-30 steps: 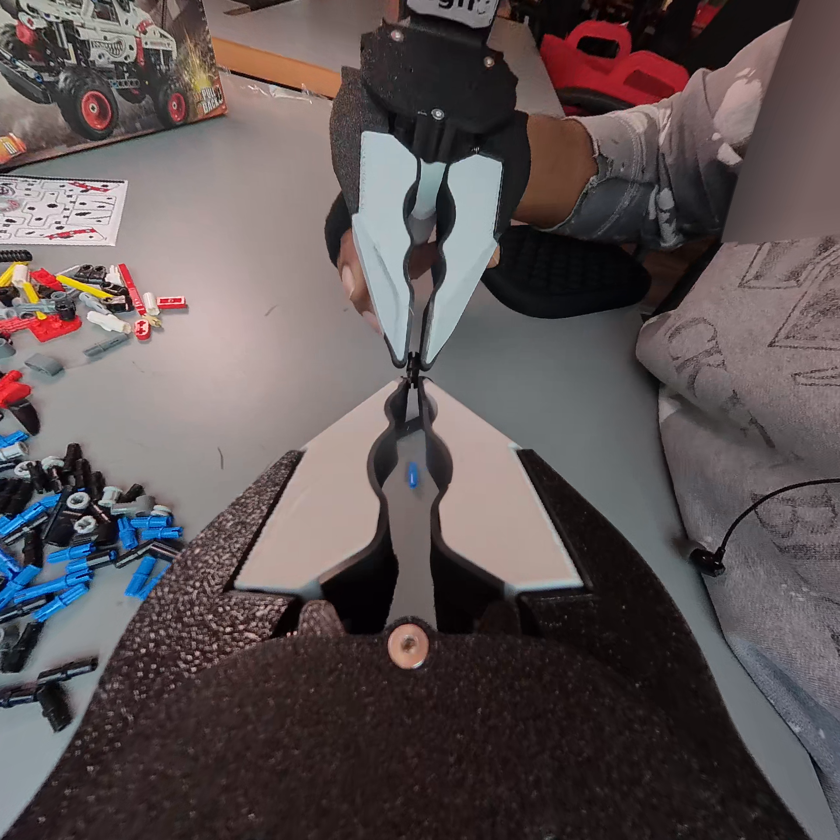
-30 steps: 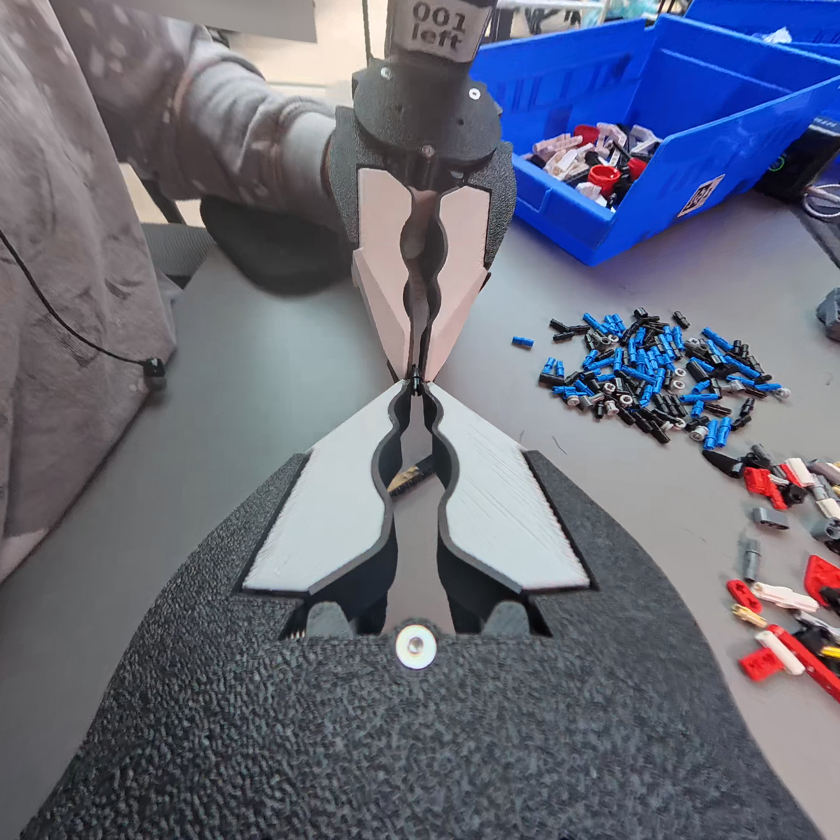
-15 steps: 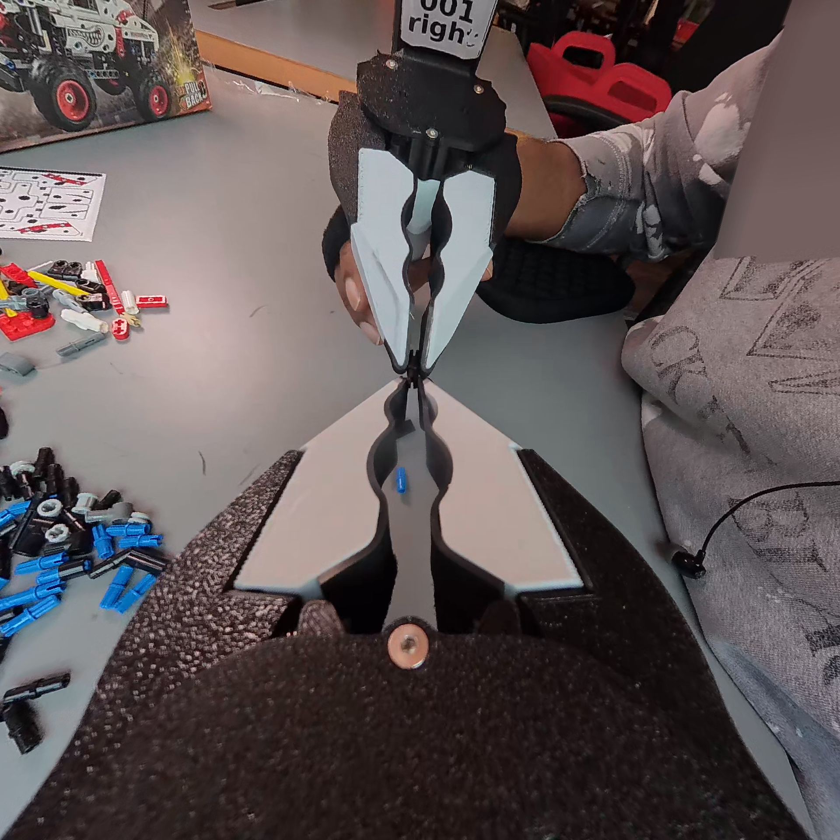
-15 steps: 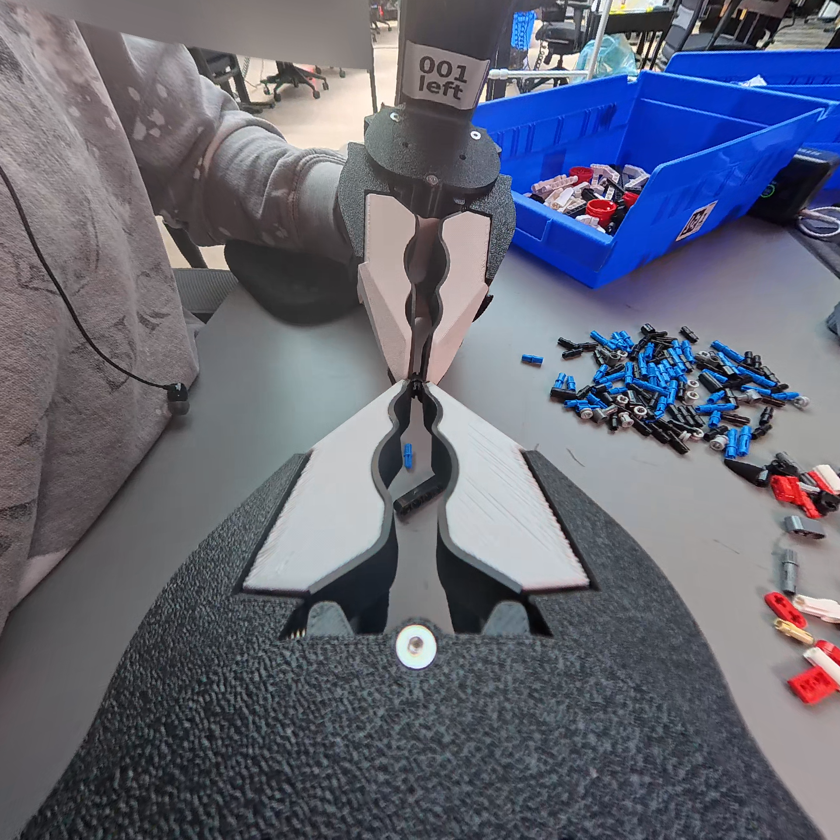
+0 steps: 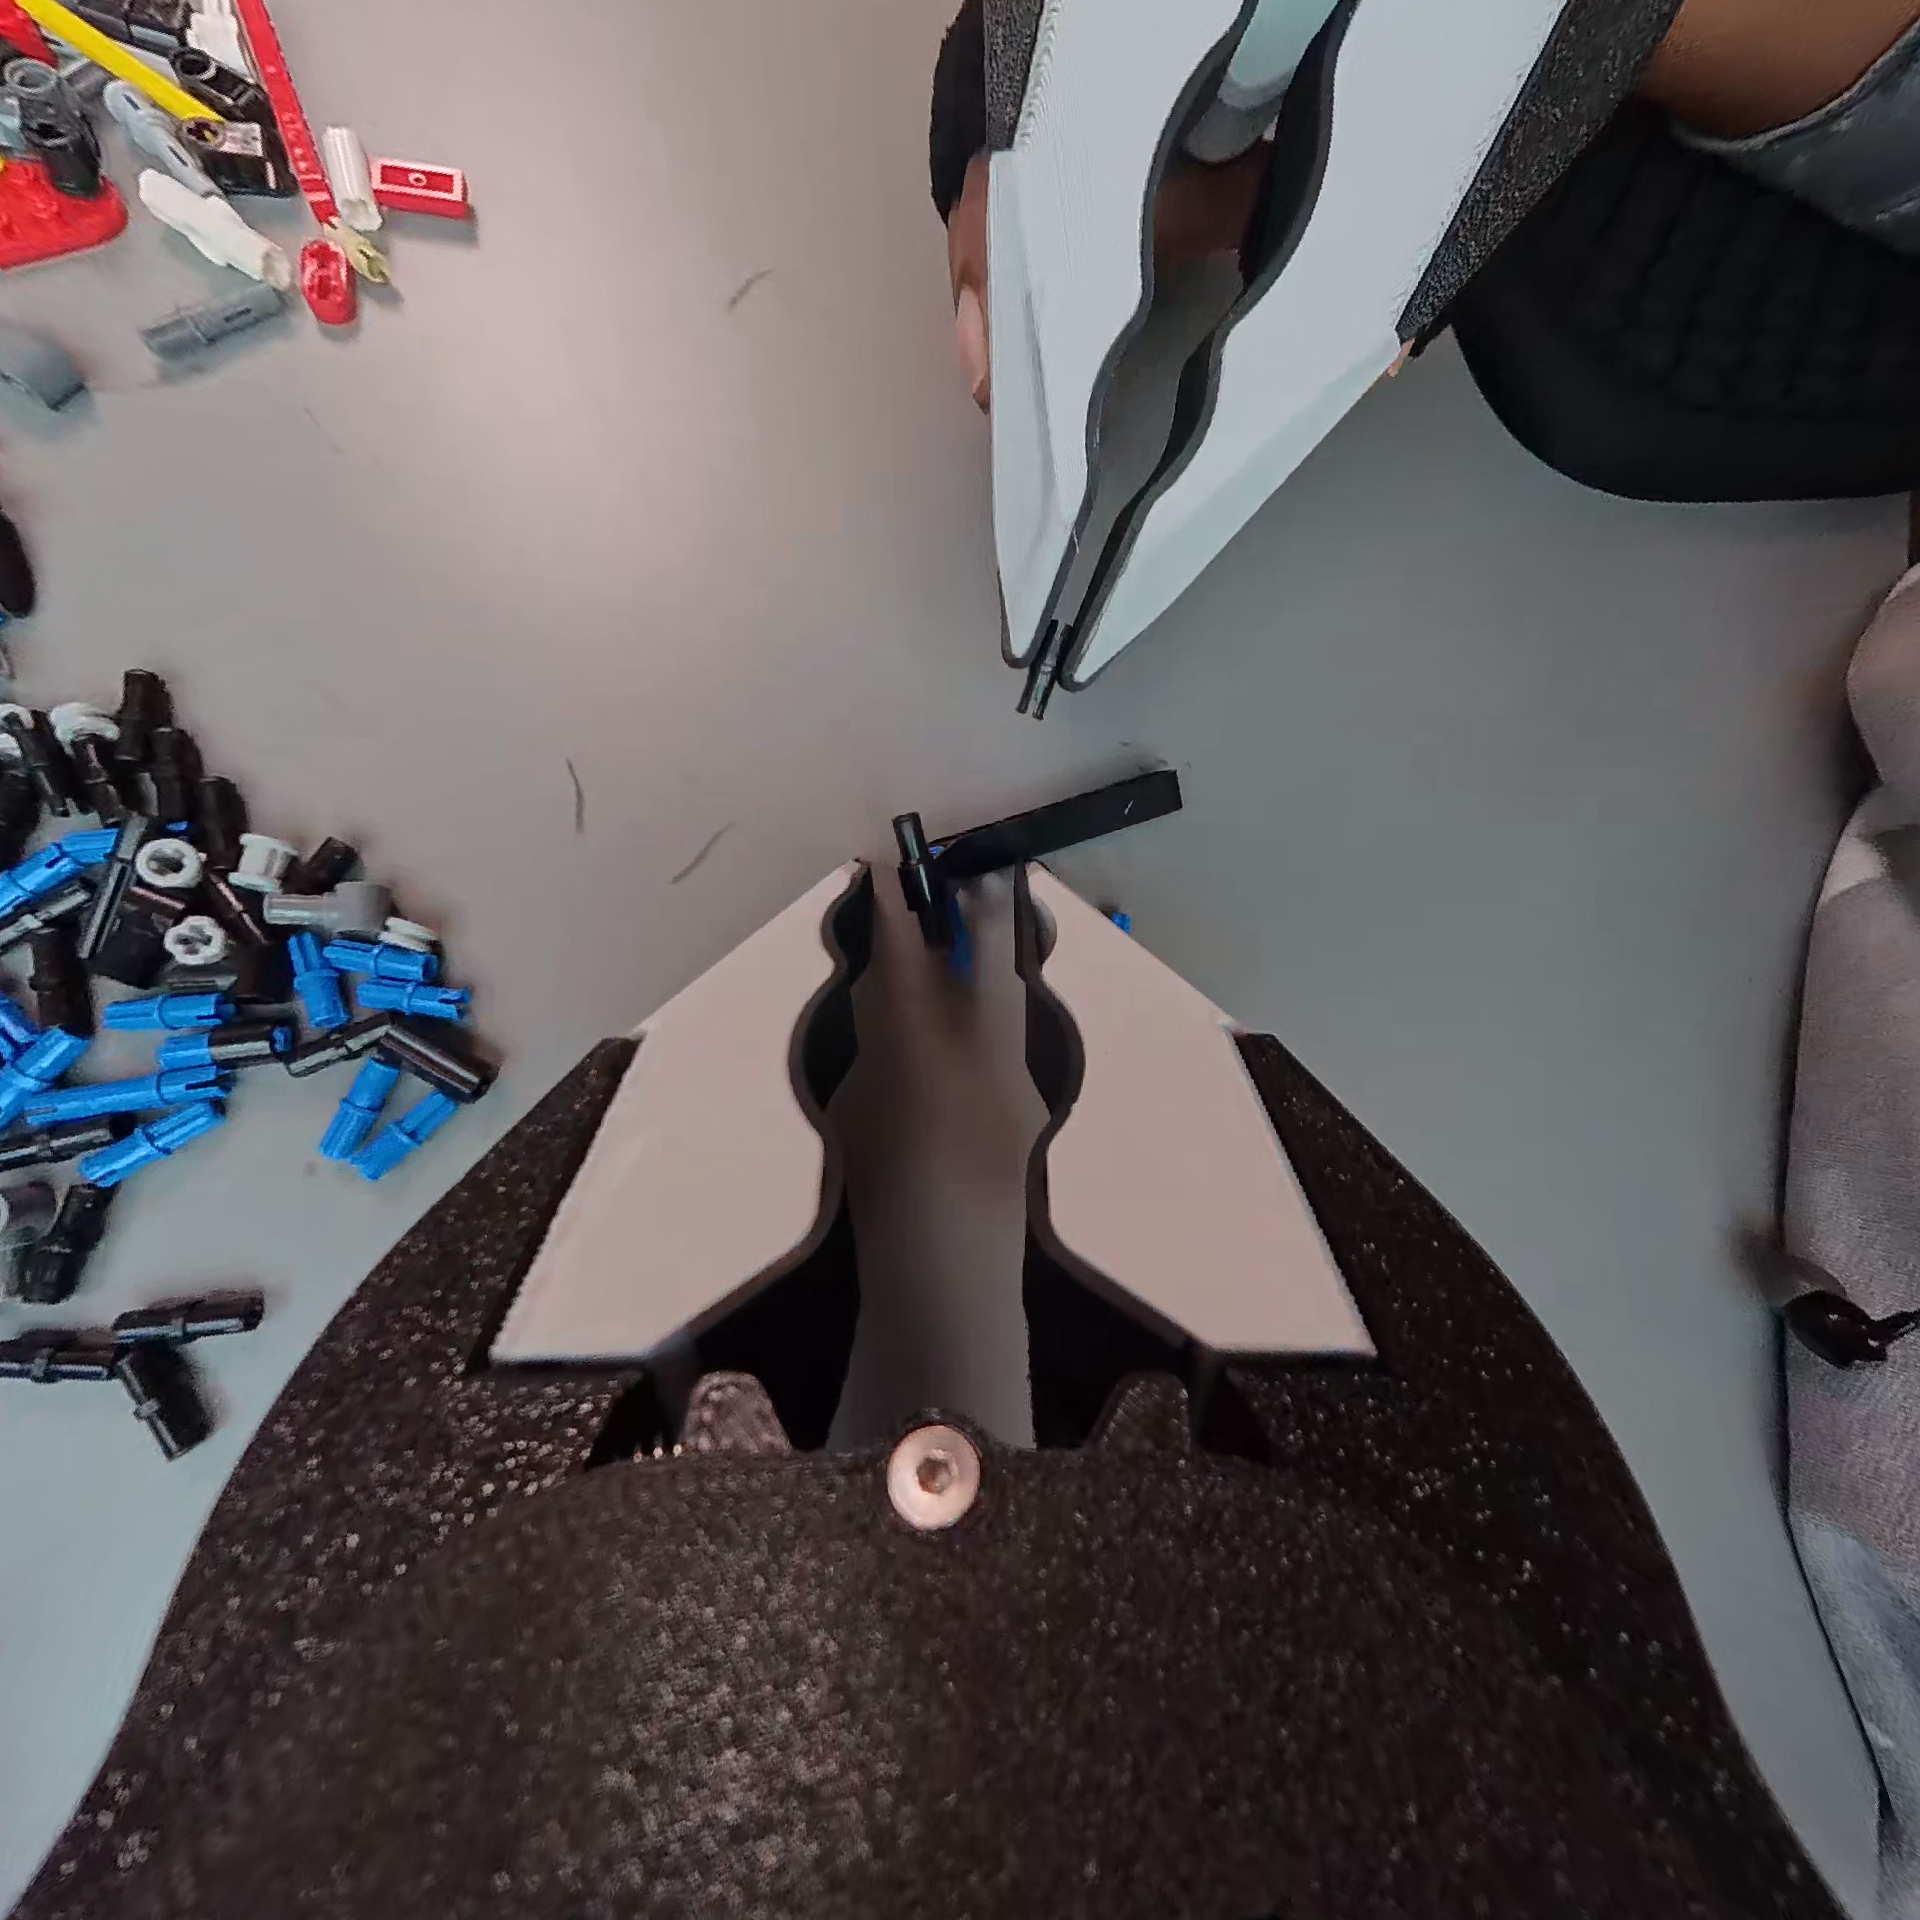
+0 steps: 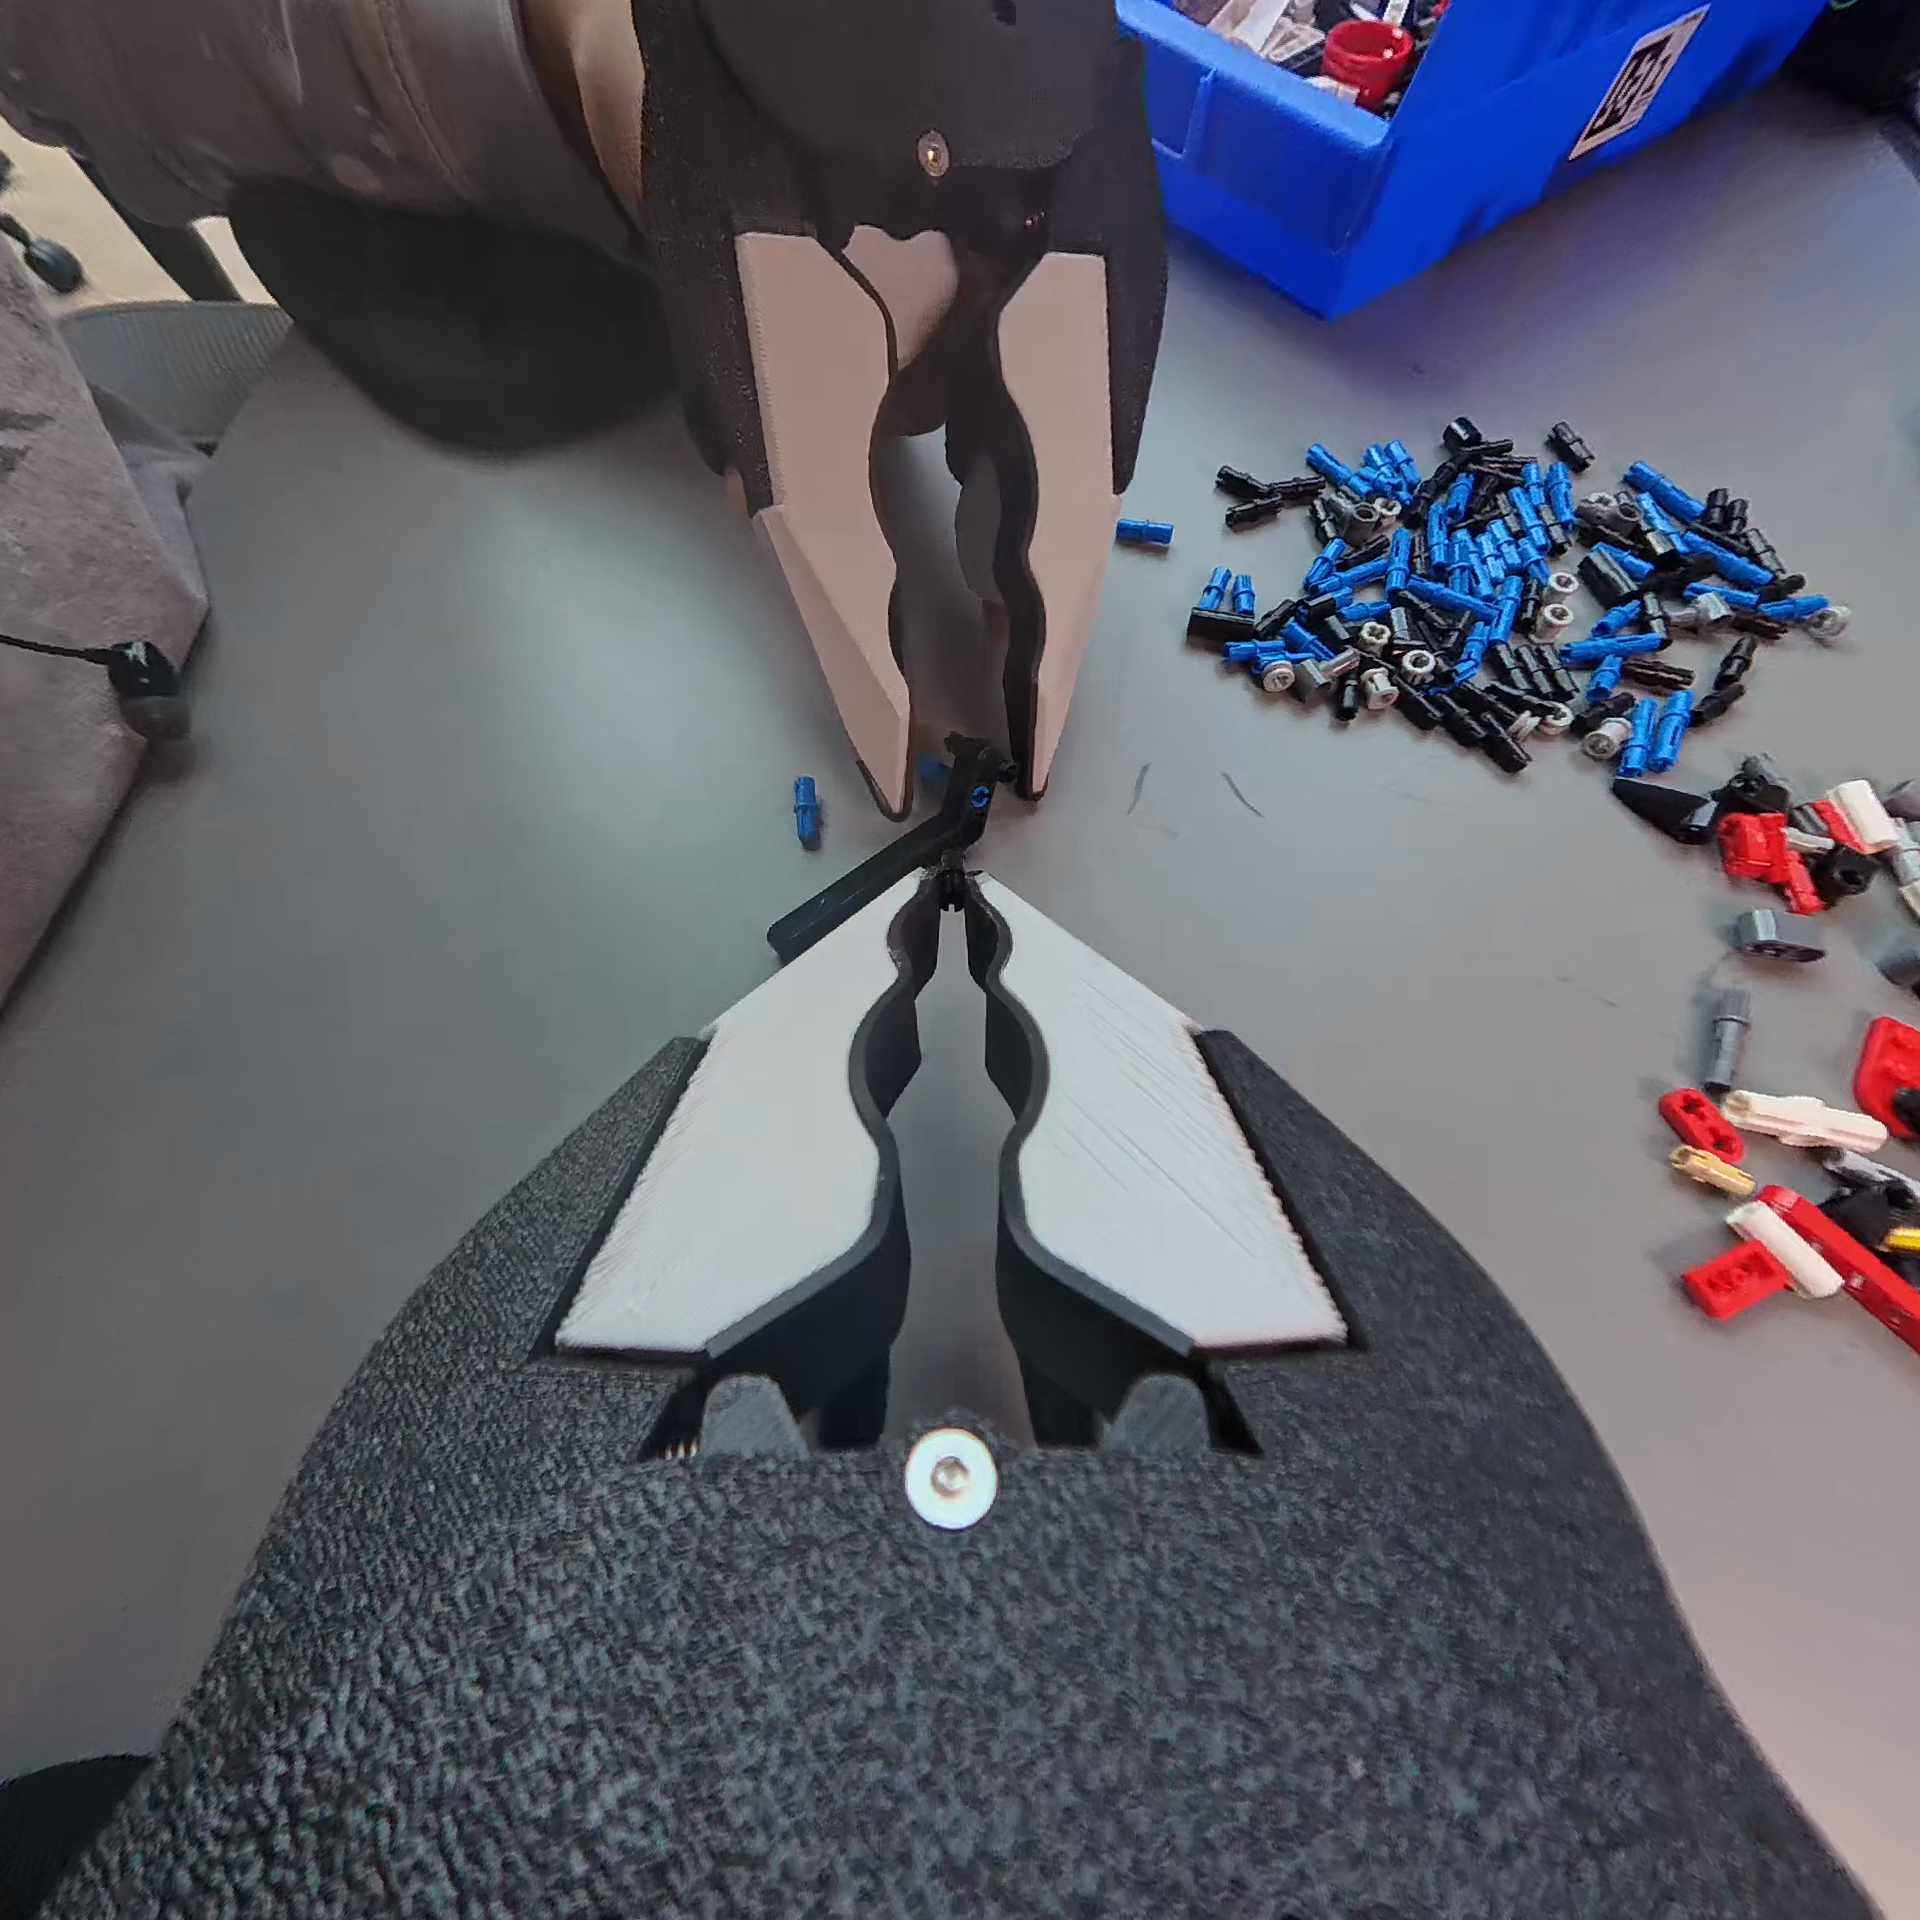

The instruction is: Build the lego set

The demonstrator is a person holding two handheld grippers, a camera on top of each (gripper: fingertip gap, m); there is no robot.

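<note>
The left gripper [image 5: 940, 883] stands with its jaws spread wide around one end of a long black plastic beam [image 5: 1070, 821], which lies on the grey surface [image 5: 623, 582] and carries a short black pin with a blue stub [image 5: 925, 894] at that end; I cannot tell whether the jaws touch it. In the right wrist view the same beam [image 6: 883, 873] runs out to the left just ahead of the right gripper [image 6: 951, 883], whose jaws are pinched nearly together on a small black pin [image 6: 949, 888] that pokes out past the tips. A loose blue pin [image 6: 806, 807] lies on the surface just beside the beam.

The step in hand looks like fitting a connector pin into the beam, an early sub-assembly, since a heap of blue and black pins [image 6: 1507, 592], scattered red and white parts [image 6: 1787, 1132] and a blue plastic bin [image 6: 1455, 156] of pieces sit unused.

The next move probably calls for the left gripper to close on the beam and steady it, while the right lines its pin up with a hole and presses straight in. A skewed push could flick the beam away.
</note>
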